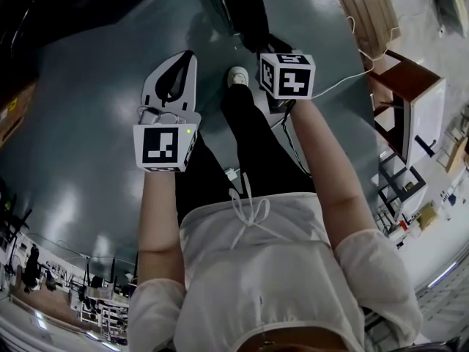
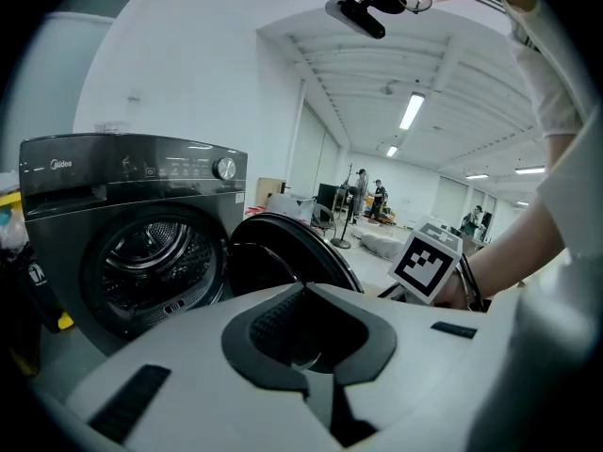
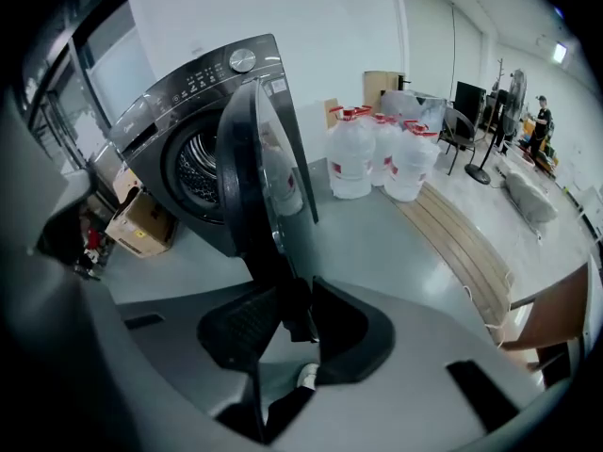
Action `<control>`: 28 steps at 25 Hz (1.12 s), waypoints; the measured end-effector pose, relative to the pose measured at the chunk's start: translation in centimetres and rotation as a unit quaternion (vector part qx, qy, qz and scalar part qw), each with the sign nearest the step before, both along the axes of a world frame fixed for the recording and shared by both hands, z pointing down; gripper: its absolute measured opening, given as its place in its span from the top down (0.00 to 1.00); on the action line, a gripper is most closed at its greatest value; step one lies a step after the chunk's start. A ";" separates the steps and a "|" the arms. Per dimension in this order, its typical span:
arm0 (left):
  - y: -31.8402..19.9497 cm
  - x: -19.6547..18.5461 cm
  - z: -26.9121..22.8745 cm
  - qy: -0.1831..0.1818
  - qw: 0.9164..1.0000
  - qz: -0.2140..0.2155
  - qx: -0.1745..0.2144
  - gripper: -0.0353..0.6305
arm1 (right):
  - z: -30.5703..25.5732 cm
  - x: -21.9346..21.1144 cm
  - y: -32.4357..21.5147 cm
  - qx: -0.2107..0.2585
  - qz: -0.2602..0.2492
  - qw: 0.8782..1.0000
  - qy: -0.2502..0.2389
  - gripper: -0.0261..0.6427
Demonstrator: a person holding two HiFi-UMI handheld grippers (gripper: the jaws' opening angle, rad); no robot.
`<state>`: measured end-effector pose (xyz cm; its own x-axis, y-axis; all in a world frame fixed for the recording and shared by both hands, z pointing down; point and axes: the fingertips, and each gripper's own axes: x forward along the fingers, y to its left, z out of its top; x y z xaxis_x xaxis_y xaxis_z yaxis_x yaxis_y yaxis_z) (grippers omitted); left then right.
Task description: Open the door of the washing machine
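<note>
The washing machine [image 2: 122, 243] stands on the grey floor [image 1: 88, 138] against a white wall. Its round door [image 2: 287, 257] is already swung well out from the front, so the drum [image 2: 155, 252] is open to view. In the left gripper view the door hangs from the right side of the opening, so its hinge line runs upright there and its free edge points out into the room.

The right hand-held gripper [image 3: 294, 290] is the one on the job. In its own view the door stands upright and almost edge on, and its dark rim runs straight down between the two jaws. The jaws are closed to a narrow gap on that rim, and the pads look pressed against it, so I read this as a grip on the door's free edge.

The left hand-held gripper [image 2: 303, 290] is empty, with its jaw tips together. It sits apart from the door, which lies ahead of it, so the right hand is clearly the nearer.

Judging by how far the door stands from the front, the opening is largely done. Any further pull should follow the arc round the upright hinge rather than a straight line. Otherwise the rim could twist out of the pads.

A cluster of large water bottles [image 3: 367, 153] stands by the wall beyond the machine, well clear of the swing.
</note>
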<state>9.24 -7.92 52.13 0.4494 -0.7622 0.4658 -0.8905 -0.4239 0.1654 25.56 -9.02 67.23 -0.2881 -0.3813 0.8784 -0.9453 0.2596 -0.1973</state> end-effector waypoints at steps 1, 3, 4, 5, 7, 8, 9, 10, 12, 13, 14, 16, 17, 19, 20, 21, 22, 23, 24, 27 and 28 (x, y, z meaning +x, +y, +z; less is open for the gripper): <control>-0.2 1.0 0.1 0.002 1.000 -0.001 -0.001 0.91 | 0.0 0.9 -0.5 0.003 -0.003 1.000 -0.001 0.82; -0.8 3.2 0.2 0.006 1.000 -0.004 -0.003 0.91 | -0.1 2.9 -1.6 0.005 -0.005 1.000 -0.002 0.81; -1.1 4.4 0.2 0.011 1.000 -0.005 -0.003 0.91 | -0.1 3.9 -2.1 0.005 -0.006 1.000 -0.003 0.81; -1.4 5.6 0.3 0.015 1.000 -0.005 -0.004 0.91 | 0.0 4.9 -2.7 0.005 -0.008 1.000 -0.003 0.81; -1.7 7.8 0.7 0.016 1.000 0.004 -0.007 0.91 | 0.2 6.6 -3.8 0.009 -0.013 1.000 -0.001 0.81; -1.9 8.7 0.9 0.014 1.000 0.007 -0.008 0.91 | 0.1 7.4 -4.3 0.012 -0.015 1.000 0.000 0.81; -2.2 9.5 0.8 0.014 1.000 0.009 -0.004 0.91 | 0.0 8.1 -4.8 0.015 -0.017 1.000 0.000 0.81; -2.7 10.2 0.6 0.016 1.000 0.008 0.001 0.91 | -0.2 8.8 -5.3 0.017 -0.017 1.000 -0.001 0.81; -3.6 11.6 0.5 0.019 1.000 0.004 0.000 0.91 | -0.2 10.2 -6.4 0.019 -0.017 1.000 -0.007 0.80; -4.0 12.2 0.4 0.022 1.000 0.003 -0.003 0.91 | -0.3 10.8 -6.9 0.021 -0.019 1.000 -0.008 0.80; -4.2 12.8 0.2 0.024 1.000 0.003 -0.007 0.91 | -0.3 11.3 -7.4 0.022 -0.023 0.999 -0.007 0.80; -4.7 13.6 -0.3 0.023 1.000 0.007 -0.008 0.91 | -0.2 12.0 -8.0 0.020 -0.030 0.999 -0.006 0.80; -5.0 13.9 -0.5 0.022 1.000 0.011 -0.006 0.91 | -0.2 12.2 -8.3 0.020 -0.032 0.999 -0.006 0.80; -5.5 14.7 -0.8 0.024 1.000 0.017 -0.005 0.91 | -0.3 12.7 -9.0 0.021 -0.032 0.999 -0.006 0.80; -5.7 15.1 -0.9 0.026 0.999 0.019 -0.006 0.91 | -0.3 12.9 -9.1 0.021 -0.032 0.999 -0.006 0.80; -5.9 15.4 -0.9 0.028 0.999 0.022 -0.006 0.91 | -0.3 13.1 -9.3 0.022 -0.033 0.999 -0.005 0.79; -6.1 15.6 -1.0 0.028 0.999 0.025 -0.005 0.91 | -0.3 13.2 -9.3 0.022 -0.035 0.999 -0.002 0.79; -6.3 15.7 -1.2 0.027 0.999 0.027 -0.003 0.91 | -0.5 13.2 -9.4 0.022 -0.038 0.999 0.005 0.79; -6.5 15.6 -1.4 0.027 0.999 0.028 0.000 0.91 | -0.7 13.2 -9.4 0.023 -0.043 0.999 0.014 0.79; -6.7 15.1 -2.4 0.030 0.999 0.029 0.007 0.91 | -1.6 13.5 -9.0 0.022 -0.054 0.998 0.035 0.81; -6.6 15.0 -2.7 0.033 0.999 0.029 0.007 0.91 | -1.9 13.7 -8.7 0.020 -0.053 0.998 0.034 0.83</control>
<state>24.22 -14.54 49.40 0.5218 -0.7407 0.4232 -0.8520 -0.4768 0.2161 39.23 -17.74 65.29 -0.2692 -0.3873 0.8818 -0.9231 0.3648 -0.1216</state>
